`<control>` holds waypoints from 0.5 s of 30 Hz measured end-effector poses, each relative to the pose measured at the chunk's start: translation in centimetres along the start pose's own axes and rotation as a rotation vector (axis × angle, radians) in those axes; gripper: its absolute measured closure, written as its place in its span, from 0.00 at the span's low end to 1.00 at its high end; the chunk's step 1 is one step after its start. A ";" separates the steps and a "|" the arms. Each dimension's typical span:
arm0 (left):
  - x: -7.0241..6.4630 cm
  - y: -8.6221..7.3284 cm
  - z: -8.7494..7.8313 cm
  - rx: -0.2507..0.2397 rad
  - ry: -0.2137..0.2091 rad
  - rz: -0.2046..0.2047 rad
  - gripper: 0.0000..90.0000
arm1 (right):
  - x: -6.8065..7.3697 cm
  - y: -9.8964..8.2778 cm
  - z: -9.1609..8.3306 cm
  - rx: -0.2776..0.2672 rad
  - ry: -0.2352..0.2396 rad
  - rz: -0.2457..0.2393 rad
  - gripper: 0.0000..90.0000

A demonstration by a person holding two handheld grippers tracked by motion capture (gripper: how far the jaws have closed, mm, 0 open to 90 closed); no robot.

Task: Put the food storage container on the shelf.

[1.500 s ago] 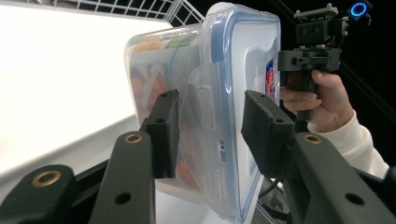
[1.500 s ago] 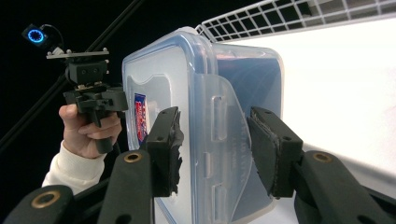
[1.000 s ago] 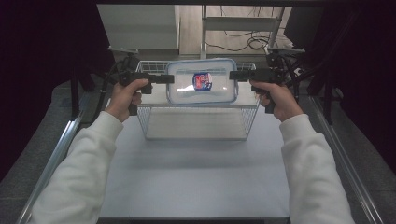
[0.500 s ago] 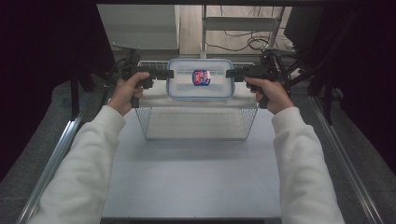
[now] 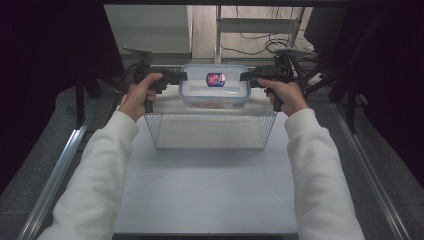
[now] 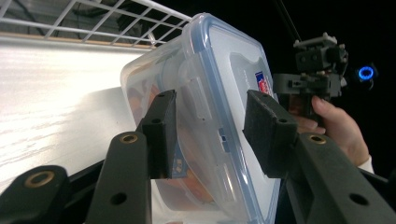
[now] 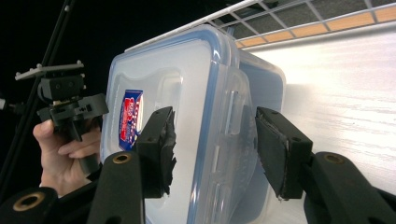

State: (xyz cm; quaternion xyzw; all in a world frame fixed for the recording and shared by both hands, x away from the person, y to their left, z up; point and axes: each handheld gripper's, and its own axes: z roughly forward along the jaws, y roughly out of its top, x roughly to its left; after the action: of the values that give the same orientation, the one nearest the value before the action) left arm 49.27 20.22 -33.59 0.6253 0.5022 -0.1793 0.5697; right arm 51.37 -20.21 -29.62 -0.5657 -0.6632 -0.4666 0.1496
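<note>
In the high view, the clear lidded container (image 5: 215, 86) hangs between the two claws over the far edge of the wire basket (image 5: 210, 131), which stands on the white worktop (image 5: 210, 190). A second ago it sat nearer the person, above the middle of the basket, and its lid faced the camera more squarely; it has since been carried toward the basket's back rim and looks smaller and lower.

The left claw (image 6: 215, 126) straddles one short end of the container. Its inner pad (image 6: 161, 130) lies against the underside, while the outer pad (image 6: 268, 130) stands at the lid, and whether that one presses cannot be told.

The right claw (image 7: 212, 149) takes the opposite end. Its jaws have just been opening. The pad (image 7: 156, 149) on the lid side sits against the lid, but the other pad (image 7: 280, 149) stands just clear of the base, so the grip looks loosened with the container between the jaws.
</note>
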 end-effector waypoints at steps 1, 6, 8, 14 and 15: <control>0.0 0.0 0.0 0.000 0.000 0.000 0.61 | -0.1 0.0 0.1 -0.002 -0.002 0.011 0.54; 0.2 0.4 0.3 0.008 0.020 -0.034 0.61 | -0.2 0.1 0.3 -0.013 -0.018 0.046 0.53; 0.1 0.5 0.5 0.000 0.053 -0.039 0.60 | -0.2 0.1 0.4 -0.002 -0.034 0.059 0.53; 0.1 0.5 0.6 -0.010 0.069 -0.034 0.60 | -0.1 0.1 0.6 -0.002 -0.050 0.069 0.53; 0.1 0.5 0.6 -0.011 0.072 -0.033 0.60 | -0.1 0.1 0.6 -0.003 -0.051 0.070 0.53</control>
State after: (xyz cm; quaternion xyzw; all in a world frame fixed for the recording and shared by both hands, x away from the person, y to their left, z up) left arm 49.91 19.79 -33.54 0.6198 0.5337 -0.1632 0.5517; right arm 51.65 -19.85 -29.97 -0.6004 -0.6460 -0.4475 0.1479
